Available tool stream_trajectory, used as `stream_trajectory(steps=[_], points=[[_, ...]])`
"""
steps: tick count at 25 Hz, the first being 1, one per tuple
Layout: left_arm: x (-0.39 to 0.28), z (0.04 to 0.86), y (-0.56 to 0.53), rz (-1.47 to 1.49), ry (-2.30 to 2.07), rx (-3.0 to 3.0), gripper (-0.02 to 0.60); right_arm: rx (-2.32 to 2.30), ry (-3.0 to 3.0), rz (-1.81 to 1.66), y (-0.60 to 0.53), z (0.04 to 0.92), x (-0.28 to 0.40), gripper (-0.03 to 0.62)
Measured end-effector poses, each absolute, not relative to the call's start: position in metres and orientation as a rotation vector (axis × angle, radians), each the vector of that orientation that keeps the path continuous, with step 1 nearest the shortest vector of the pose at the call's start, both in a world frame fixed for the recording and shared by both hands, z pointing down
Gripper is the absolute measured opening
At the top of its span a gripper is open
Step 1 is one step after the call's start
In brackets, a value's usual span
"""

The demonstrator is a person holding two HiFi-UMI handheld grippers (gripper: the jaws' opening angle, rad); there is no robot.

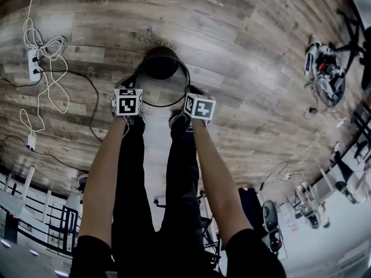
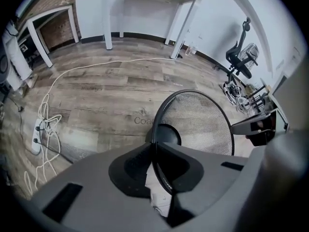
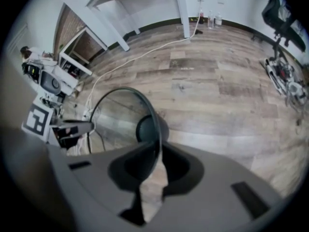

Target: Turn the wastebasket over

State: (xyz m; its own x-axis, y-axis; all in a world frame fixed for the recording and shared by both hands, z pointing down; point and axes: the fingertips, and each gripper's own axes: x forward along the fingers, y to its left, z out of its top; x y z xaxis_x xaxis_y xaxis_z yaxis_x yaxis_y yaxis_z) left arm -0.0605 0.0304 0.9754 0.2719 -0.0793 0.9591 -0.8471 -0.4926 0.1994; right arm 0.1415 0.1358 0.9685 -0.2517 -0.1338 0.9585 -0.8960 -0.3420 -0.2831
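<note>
L claw (image 2: 154, 151) and R claw (image 3: 158, 153) both narrow, each pinching the wastebasket (image 1: 160, 62) rim — opposite sides. I'd lift evenly, roll both wrists together — else thin rim may slip.

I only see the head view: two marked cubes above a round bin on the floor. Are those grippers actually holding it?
Observer: Yes. The right gripper view shows the right gripper shut on the wastebasket at its rim.
Operator: And the other one?
Observer: The left gripper has the rim running between its jaws, which look closed on it.
Operator: What is the bin made of?
Observer: Fine mesh. The wooden floor shows through its wall.
</note>
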Motion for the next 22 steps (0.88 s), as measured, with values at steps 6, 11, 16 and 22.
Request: stream_trajectory(steps=[6, 11, 16, 22], points=[[-0.073, 0.961, 0.025, 1.246, -0.927, 1.725, 0.089, 1.397, -1.295, 1.581, 0.132, 0.953, 0.142, 0.114], [-0.077, 0.918, 0.039, 1.237, -0.963, 1.675, 0.048, 1.429, -1.293, 1.552, 0.132, 0.914, 0.141, 0.095], [-0.063, 0.849, 0.046, 1.236, -0.895, 1.758, 0.034, 1.403, -1.350, 1.526, 0.124, 0.858, 0.129, 0.044], [-0.054, 0.739, 0.049, 1.181, -0.870, 1.927, 0.032, 1.408, -1.429, 1.473, 0.120, 0.772, 0.121, 0.037]])
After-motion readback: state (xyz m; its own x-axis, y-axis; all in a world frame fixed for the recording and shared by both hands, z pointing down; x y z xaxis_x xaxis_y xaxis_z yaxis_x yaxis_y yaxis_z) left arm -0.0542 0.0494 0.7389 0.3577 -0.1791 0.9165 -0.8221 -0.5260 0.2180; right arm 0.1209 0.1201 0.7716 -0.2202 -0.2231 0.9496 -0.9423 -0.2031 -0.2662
